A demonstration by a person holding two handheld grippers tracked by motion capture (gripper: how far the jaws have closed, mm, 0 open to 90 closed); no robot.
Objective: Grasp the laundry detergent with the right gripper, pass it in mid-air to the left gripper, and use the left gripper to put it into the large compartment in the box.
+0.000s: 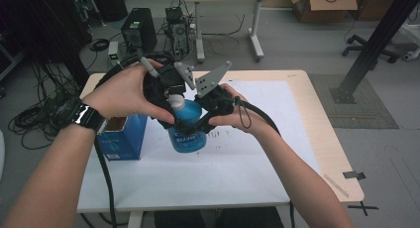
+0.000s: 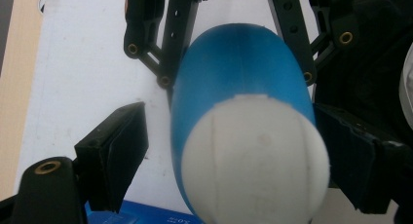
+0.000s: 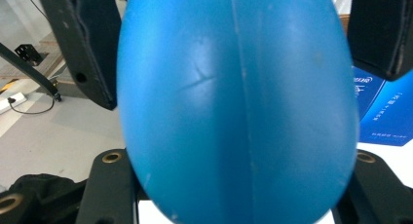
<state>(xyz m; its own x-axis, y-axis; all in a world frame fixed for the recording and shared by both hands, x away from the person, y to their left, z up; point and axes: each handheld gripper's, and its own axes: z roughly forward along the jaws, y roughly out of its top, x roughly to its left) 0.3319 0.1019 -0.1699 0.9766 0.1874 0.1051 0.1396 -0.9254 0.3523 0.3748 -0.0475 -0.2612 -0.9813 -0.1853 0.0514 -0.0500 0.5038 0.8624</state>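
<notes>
White paper covers the table [image 1: 297, 79], and above it the blue bottle [image 1: 187, 131] hangs clamped by its body in the right gripper [image 1: 210, 116]. Jaws apart, the left gripper [image 1: 171, 96] flanks its white cap [image 2: 255, 160], one pad clear of it. Beside sits a blue box [image 1: 121, 139].

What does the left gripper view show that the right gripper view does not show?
The left gripper view alone shows the bottle's white cap, with the left gripper jaws either side, one apart from it. The right gripper view alone shows the right gripper clamped on the body. Both show the blue bottle and blue box.
</notes>
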